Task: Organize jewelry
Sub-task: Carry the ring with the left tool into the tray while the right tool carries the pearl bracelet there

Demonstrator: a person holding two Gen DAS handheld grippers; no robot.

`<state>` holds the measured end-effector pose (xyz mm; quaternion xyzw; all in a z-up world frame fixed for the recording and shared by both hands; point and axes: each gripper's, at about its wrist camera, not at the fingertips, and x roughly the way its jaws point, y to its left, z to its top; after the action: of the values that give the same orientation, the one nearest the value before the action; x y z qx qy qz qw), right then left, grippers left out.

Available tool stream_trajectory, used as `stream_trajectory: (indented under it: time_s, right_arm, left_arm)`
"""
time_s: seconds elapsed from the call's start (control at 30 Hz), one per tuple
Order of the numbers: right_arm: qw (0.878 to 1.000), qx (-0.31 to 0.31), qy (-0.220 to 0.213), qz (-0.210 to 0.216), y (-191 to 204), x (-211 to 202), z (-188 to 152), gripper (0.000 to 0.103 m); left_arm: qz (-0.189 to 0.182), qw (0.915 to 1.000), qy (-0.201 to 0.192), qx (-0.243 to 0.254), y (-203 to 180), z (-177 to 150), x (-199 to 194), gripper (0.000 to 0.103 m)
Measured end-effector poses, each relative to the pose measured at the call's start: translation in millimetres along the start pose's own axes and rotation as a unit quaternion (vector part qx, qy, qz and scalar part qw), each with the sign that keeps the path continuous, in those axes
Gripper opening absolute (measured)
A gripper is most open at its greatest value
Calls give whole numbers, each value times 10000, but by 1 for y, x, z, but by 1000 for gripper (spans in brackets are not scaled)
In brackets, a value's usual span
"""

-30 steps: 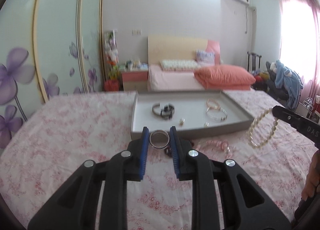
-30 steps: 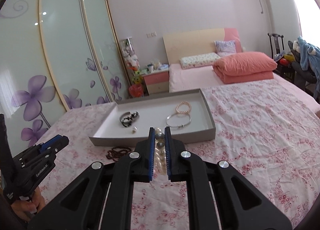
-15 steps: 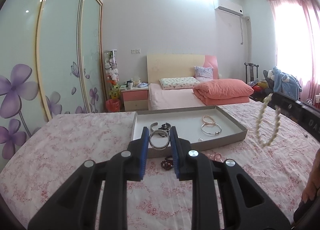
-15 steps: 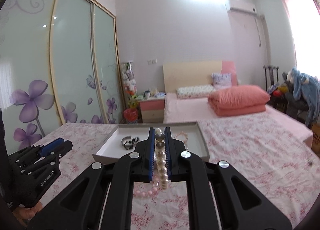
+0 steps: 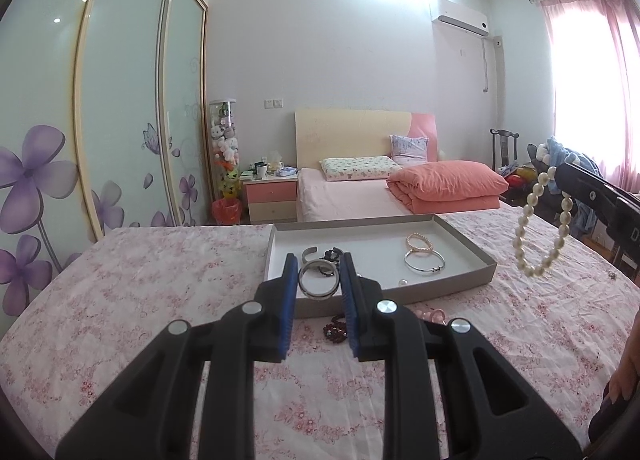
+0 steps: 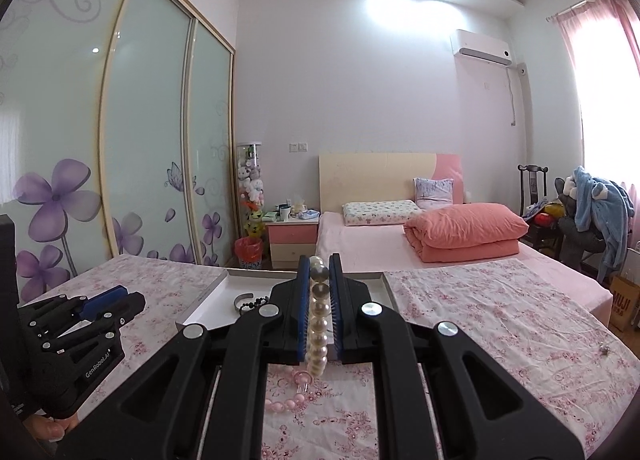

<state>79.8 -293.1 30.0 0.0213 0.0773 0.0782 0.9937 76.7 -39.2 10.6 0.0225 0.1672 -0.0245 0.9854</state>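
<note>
Above the flowered pink bedspread (image 5: 160, 292), the left gripper (image 5: 319, 285) pinches a plain silver metal ring (image 5: 318, 283) and the right gripper (image 6: 319, 292) a white pearl strand (image 6: 318, 324), both unplaced, while the shallow grey cardboard tray (image 5: 472, 276) already holds several bracelets.

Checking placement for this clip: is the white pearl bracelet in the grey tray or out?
Out. The white pearl bracelet hangs from the right gripper, beside the grey tray.

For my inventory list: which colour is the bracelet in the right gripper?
Creamy white pearls, seen best in the left wrist view.
</note>
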Motion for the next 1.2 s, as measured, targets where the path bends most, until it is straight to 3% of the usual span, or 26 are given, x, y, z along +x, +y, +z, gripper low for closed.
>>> stream_trajectory:
  time_s: [0.27, 0.53, 1.2]
  right_arm:
    - [10000, -28, -5, -39, 1, 5, 0, 11]
    - [10000, -5, 55, -30, -4, 45, 15, 10]
    - [9901, 136, 1394, 117, 2, 187, -20, 11]
  left_arm:
    - [-3, 10000, 30, 40, 2, 4, 9, 22]
    - [-207, 9991, 333, -188, 9, 28, 64, 22]
    - [-331, 9883, 1465, -280, 12, 21, 213, 22]
